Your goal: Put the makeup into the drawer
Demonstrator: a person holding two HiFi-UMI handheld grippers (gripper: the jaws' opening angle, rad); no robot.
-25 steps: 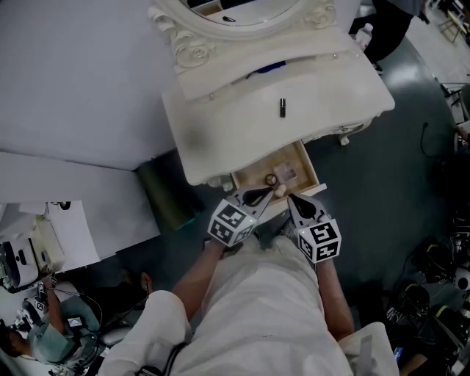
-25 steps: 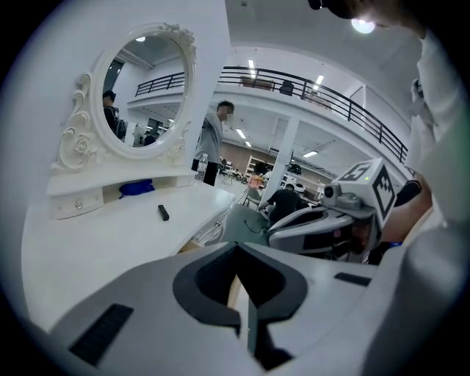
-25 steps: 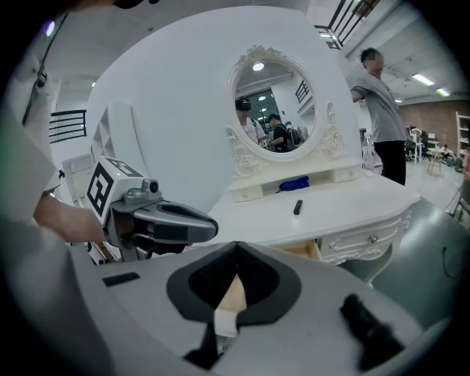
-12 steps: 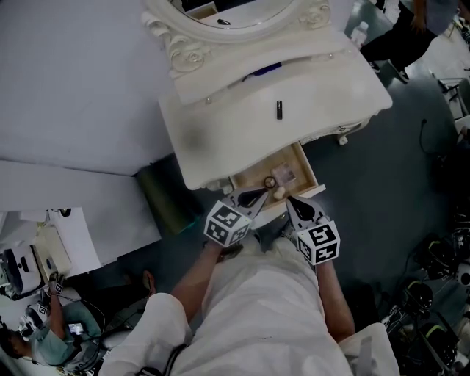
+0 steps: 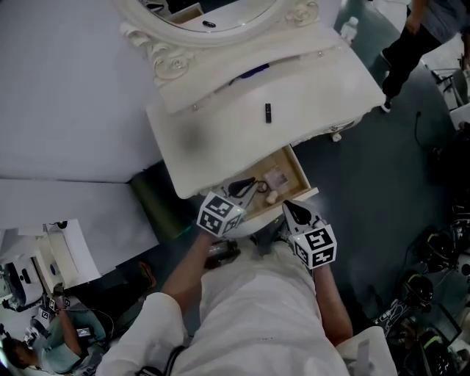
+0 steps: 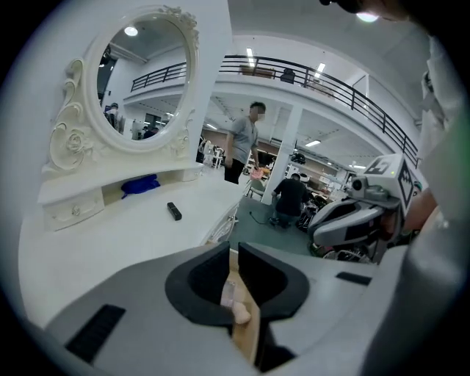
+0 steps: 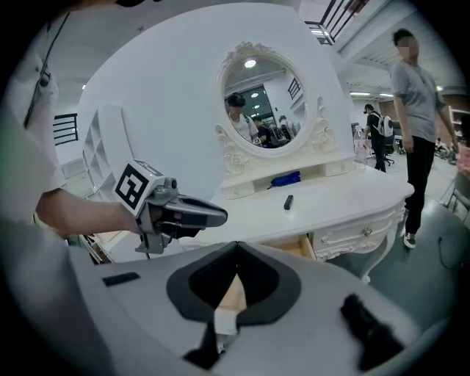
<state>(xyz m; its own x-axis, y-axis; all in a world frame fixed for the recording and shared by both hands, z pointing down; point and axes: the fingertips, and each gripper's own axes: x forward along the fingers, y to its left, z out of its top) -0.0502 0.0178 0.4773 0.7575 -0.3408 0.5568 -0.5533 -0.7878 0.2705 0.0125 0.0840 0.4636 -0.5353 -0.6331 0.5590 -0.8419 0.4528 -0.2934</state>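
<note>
Already inside the open drawer (image 5: 297, 170) lie a clear makeup packet (image 5: 276, 178) and a beige puff (image 5: 271, 197); at twelve o'clock a black tube (image 5: 268, 112) lies on the dressing table (image 5: 220, 125); left gripper (image 5: 247, 186) and right gripper (image 5: 288, 206) are closed, empty.

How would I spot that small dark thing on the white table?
Find the white dressing table with the carved oval mirror. On its top, before the shelf holding a blue item, lies a short black tube. Unlike the blue item, it is black, stick-shaped and lies alone.
</note>
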